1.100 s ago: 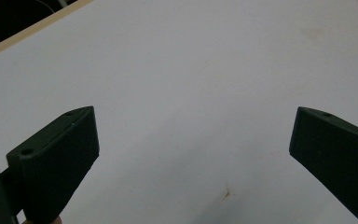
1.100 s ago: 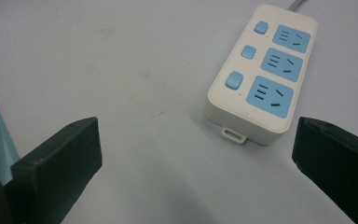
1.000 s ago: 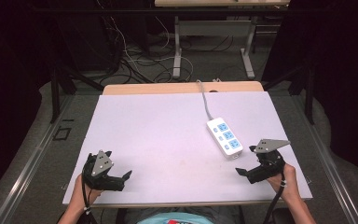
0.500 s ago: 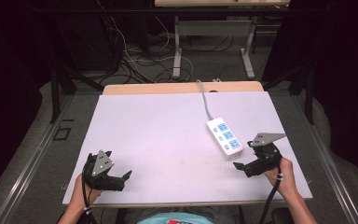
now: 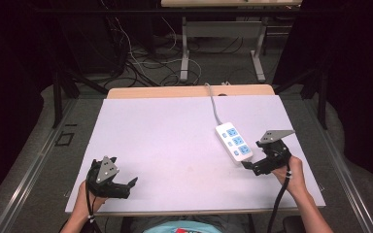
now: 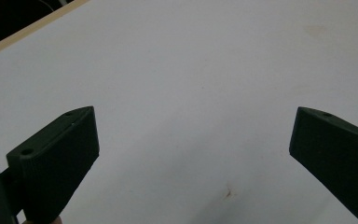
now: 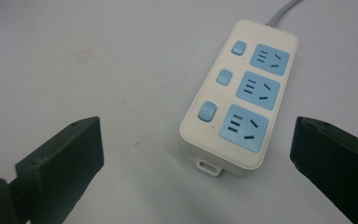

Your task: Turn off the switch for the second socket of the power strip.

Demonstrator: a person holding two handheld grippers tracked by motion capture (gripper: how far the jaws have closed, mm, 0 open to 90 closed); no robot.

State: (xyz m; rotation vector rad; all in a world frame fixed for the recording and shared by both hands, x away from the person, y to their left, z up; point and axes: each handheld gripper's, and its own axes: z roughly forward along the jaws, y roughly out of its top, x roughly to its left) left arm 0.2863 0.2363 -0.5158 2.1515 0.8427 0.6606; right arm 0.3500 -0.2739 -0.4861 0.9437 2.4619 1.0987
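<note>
The white power strip [image 7: 240, 95], with three blue sockets, lies middle-right, untouched. The right gripper [image 7: 196, 154] and the left gripper [image 6: 193, 154] are both spread wide, holding nothing.

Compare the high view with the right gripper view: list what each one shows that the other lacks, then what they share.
High view alone: the whole white table, the left tool open near its front edge, both of the person's hands, and the cables on the floor behind.

Right gripper view alone: close detail of the power strip: three blue sockets, each with a small blue switch beside it, and a tab at its near end.

Shared: the power strip lying flat with its grey cord, and the right tool open just short of it, not touching.
</note>
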